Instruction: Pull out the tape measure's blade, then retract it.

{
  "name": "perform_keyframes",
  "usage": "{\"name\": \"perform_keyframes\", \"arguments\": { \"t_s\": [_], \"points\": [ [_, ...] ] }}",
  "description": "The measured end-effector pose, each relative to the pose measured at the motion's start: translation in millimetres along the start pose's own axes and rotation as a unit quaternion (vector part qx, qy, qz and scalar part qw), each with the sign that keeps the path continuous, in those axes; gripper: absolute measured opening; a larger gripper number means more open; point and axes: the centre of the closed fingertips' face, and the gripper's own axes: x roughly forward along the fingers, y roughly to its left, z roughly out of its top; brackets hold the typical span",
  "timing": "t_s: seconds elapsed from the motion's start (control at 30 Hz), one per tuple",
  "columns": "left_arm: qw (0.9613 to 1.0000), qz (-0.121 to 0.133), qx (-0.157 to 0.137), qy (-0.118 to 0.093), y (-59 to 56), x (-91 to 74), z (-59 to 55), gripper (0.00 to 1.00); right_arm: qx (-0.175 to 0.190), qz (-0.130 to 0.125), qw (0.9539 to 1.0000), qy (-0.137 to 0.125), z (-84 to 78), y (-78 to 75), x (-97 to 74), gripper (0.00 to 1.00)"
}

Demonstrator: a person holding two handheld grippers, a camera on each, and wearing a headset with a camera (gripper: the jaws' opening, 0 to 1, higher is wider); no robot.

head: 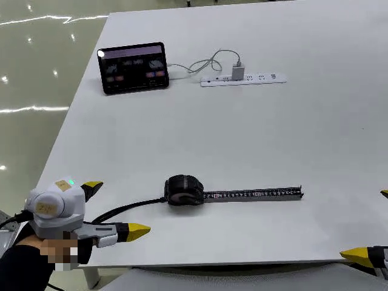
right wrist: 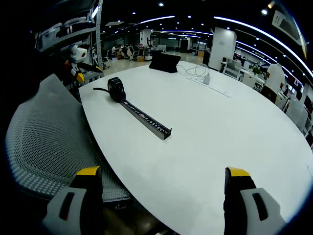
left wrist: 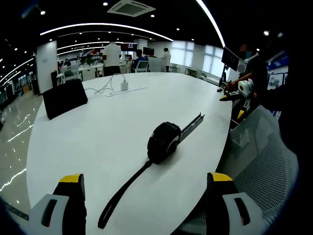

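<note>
A black tape measure (head: 183,190) lies on the white table (head: 242,133) near its front edge, blade (head: 254,194) pulled out to the right, wrist strap (head: 124,210) trailing left. My left gripper (head: 115,207) sits open at the front left, jaws wide, just short of the strap's end; in the left gripper view the tape measure (left wrist: 164,141) and blade (left wrist: 191,125) lie ahead between the jaws (left wrist: 145,188). My right gripper (head: 367,224) is open at the front right edge; in the right gripper view the tape measure (right wrist: 116,89) and blade end (right wrist: 164,132) lie ahead to the left.
A dark tablet (head: 133,66) stands at the back left, cabled to a charger on a white power strip (head: 242,79). A grey mesh chair back (head: 242,277) sits just below the table's front edge. People stand in the far room (left wrist: 113,54).
</note>
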Motion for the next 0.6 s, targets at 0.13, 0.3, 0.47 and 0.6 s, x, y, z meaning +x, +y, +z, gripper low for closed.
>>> {"name": "perform_keyframes", "arguments": {
  "t_s": [0.13, 0.3, 0.47, 0.6],
  "points": [
    [1.0000, 0.001, 0.005, 0.000, -3.1, -0.8, 3.2, 1.00, -0.006, -0.005, 1.0000, 0.003, -1.6, -9.2, -6.9, 1.00],
    [0.9999, 0.001, 0.012, 0.004, -7.2, 1.9, 2.6, 1.00, 0.000, -0.011, 0.9999, 0.004, -7.9, -17.9, -12.8, 1.00],
    [1.0000, 0.000, 0.002, 0.009, -6.7, 4.7, -1.2, 1.00, -0.006, -0.008, 0.9999, 0.003, -8.0, -15.9, -13.8, 1.00],
    [0.9999, 0.002, 0.004, 0.010, -7.5, 8.3, 1.6, 1.00, -0.004, -0.008, 0.9999, 0.006, -9.9, -17.7, -14.5, 1.00]
  ]
}}
